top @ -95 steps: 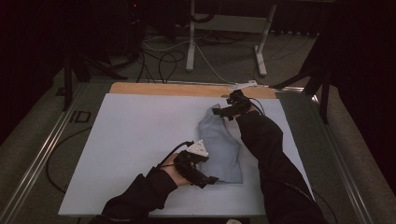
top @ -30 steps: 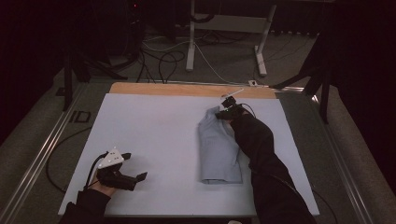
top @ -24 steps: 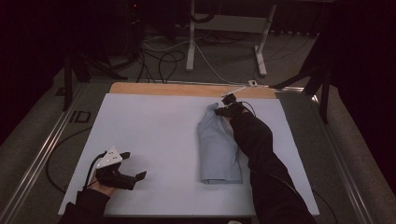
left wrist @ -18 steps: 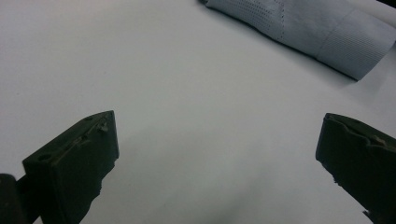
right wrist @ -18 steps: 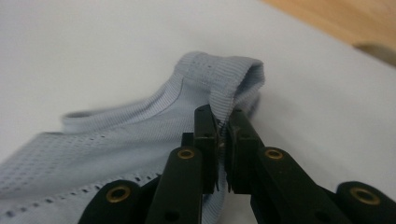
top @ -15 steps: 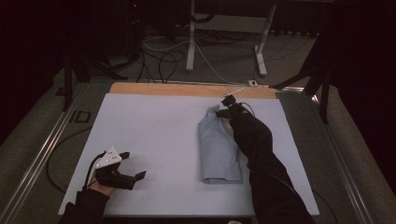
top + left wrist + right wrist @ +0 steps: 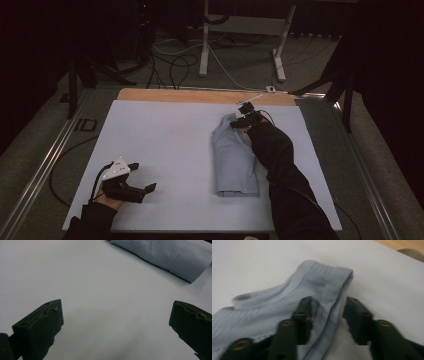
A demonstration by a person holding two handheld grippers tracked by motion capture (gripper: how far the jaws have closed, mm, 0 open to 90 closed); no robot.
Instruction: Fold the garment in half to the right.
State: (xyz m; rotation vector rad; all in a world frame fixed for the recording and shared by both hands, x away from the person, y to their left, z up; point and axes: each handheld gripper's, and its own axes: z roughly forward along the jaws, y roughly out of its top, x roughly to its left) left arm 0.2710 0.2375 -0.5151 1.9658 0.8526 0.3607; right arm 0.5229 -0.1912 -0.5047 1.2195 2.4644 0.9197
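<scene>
A light blue ribbed garment [image 7: 232,160] lies folded in a long strip on the white table [image 7: 160,135]. My right gripper [image 7: 240,121] sits at its far end. Its jaws have just been opening, and they stand apart over the folded hem [image 7: 329,287]; one fingertip [image 7: 305,307] rests on the cloth, the other on the table beside it, and neither presses the cloth. My left gripper [image 7: 143,176] rests at the near left of the table, open and empty. From it the garment [image 7: 172,257] lies well ahead.
A wooden strip [image 7: 200,95] runs along the table's far edge. Metal rails [image 7: 50,160] flank the table on the floor. Cables and white frame legs [image 7: 204,40] stand beyond the far edge.
My left hand has drawn back from the garment's near end to the table's near left. The right hand has stayed at the far end, and the garment now lies folded narrower.
</scene>
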